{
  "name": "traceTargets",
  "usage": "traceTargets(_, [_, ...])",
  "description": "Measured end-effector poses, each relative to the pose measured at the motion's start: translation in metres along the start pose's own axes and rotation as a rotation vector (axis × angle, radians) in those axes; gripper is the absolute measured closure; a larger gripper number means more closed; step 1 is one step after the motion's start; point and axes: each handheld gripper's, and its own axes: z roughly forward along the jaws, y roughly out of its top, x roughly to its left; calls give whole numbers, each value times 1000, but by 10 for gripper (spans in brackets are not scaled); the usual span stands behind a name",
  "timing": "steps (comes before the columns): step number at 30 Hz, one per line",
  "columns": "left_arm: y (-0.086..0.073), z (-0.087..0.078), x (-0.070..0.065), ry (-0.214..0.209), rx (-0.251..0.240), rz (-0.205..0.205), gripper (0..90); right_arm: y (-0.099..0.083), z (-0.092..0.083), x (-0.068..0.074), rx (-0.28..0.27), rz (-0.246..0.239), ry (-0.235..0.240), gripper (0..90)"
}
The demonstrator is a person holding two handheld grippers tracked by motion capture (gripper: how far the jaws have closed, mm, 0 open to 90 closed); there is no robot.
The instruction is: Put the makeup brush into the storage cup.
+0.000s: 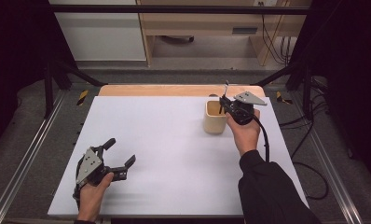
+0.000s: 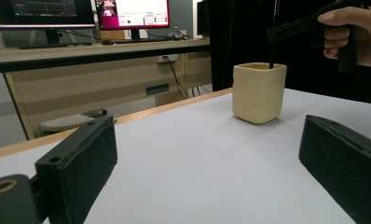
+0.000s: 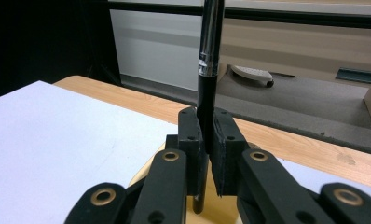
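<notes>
At about seven o'clock on the white-topped counter (image 1: 174,154), the left gripper (image 1: 120,157) rests low in the person's left hand (image 1: 92,191). Its black fingers (image 2: 79,170) are spread wide apart with nothing between them, and they face across the bare surface toward the cup. This hand looks to have no part in the work at this point.

Toward one o'clock stands the cream-coloured, square-sided ceramic cup (image 1: 214,119), upright and near the far wooden edge of the counter. In the left gripper view the cup (image 2: 259,92) sits well clear of that gripper, with a thin dark rod dropping into its mouth.

Just right of the cup, the right gripper (image 1: 223,103) hangs over its opening, held in the person's right hand (image 1: 246,133). Its fingers (image 3: 191,140) are clamped tight on a slim black pen with a silver metal upper barrel (image 3: 209,56), held upright. The pen's lower tip already dips inside the cup's rim.

By my reading, the pen is picked up, carried over and partly lowered. What remains is to lower it fully, release it so it stands in the cup, and pull the right gripper away.
</notes>
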Motion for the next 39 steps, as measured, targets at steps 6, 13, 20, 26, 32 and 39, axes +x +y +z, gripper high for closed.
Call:
traceTargets(6, [0,0,-1,-2,1,2,39,-4,2,2,16,-4,8,837])
traceTargets(13, [0,1,-2,-7,1,10,38,-8,4,2,26,-2,10,837])
traceTargets(20, [0,1,-3,-8,3,13,38,-10,5,3,37,-5,14,837])
traceTargets(26, [0,1,-3,-7,4,14,38,-11,6,3,45,-4,18,837])
traceTargets(32, [0,1,-2,-7,3,12,38,-10,3,3,47,14,54,759])
traceTargets(39, [0,2,-3,-8,6,14,38,-4,-18,14,22,-36,34,377])
